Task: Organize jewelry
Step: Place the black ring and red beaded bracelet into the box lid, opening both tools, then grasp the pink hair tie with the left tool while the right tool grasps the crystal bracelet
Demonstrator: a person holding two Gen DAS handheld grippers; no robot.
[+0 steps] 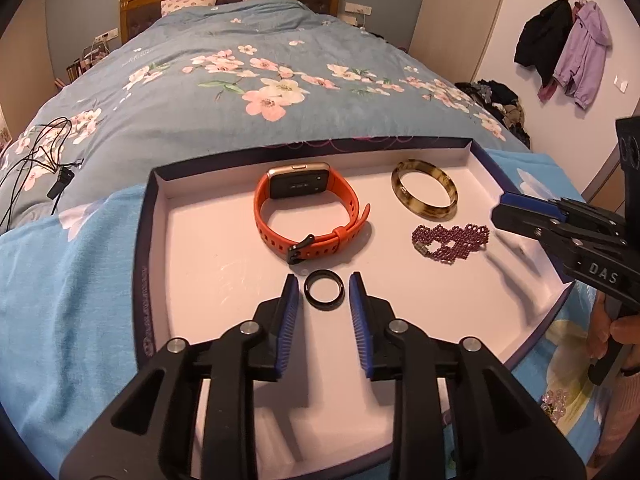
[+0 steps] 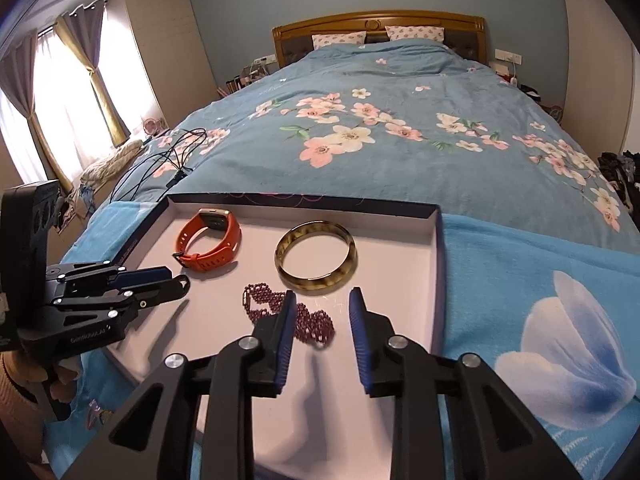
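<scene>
A shallow white tray [image 1: 192, 248] with a dark rim lies on the bed. In it are an orange smartwatch [image 1: 310, 210], a tortoiseshell bangle [image 1: 424, 188], a purple bead bracelet [image 1: 450, 242] and a black ring [image 1: 323, 290]. My left gripper [image 1: 323, 284] is open, its fingers either side of the black ring. My right gripper [image 2: 322, 300] is open and empty above the tray, the bead bracelet [image 2: 312, 322] by its left finger and the bangle [image 2: 316, 256] just beyond. The watch [image 2: 212, 246] lies further left.
The tray sits on a light blue floral cloth [image 2: 540, 280] over a blue flowered duvet [image 1: 256, 80]. Black cables [image 1: 36, 164] lie on the bed to the left. A wooden headboard [image 2: 380, 24] stands at the far end. Clothes [image 1: 568, 44] hang on the right wall.
</scene>
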